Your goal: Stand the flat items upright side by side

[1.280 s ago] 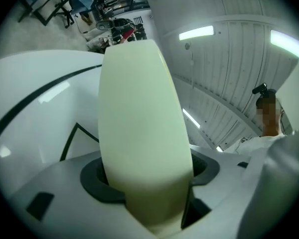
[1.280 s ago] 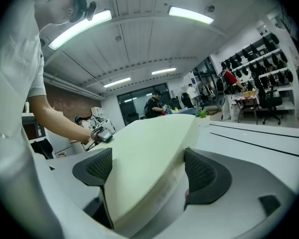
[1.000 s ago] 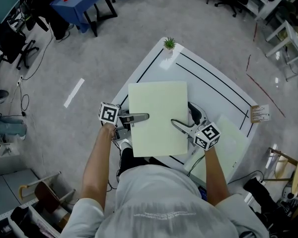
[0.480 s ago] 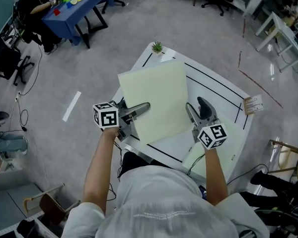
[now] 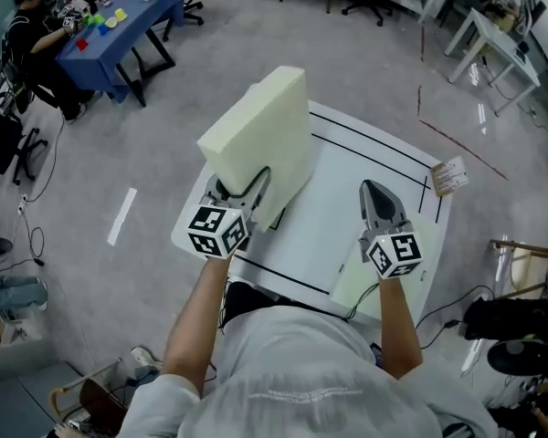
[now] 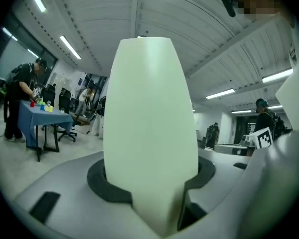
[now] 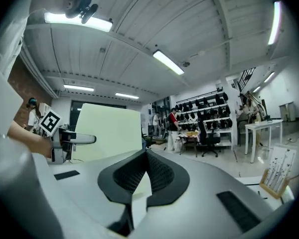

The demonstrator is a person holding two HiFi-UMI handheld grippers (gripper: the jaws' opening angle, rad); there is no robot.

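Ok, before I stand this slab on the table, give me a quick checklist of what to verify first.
1. Left gripper grip: ok. Its jaws are closed on the lower edge of the slab.
2. Slab upright: not ok. It is tilted.
3. Slab's bottom edge on the table: cannot tell.
4. Right gripper free to help: ok. Its jaws are shut on nothing, apart from the slab.
5. Landing spot: ok. There is bare table between the two grippers.
6. Second slab standing: not ok. It lies flat at the table's near right edge, below the right gripper.
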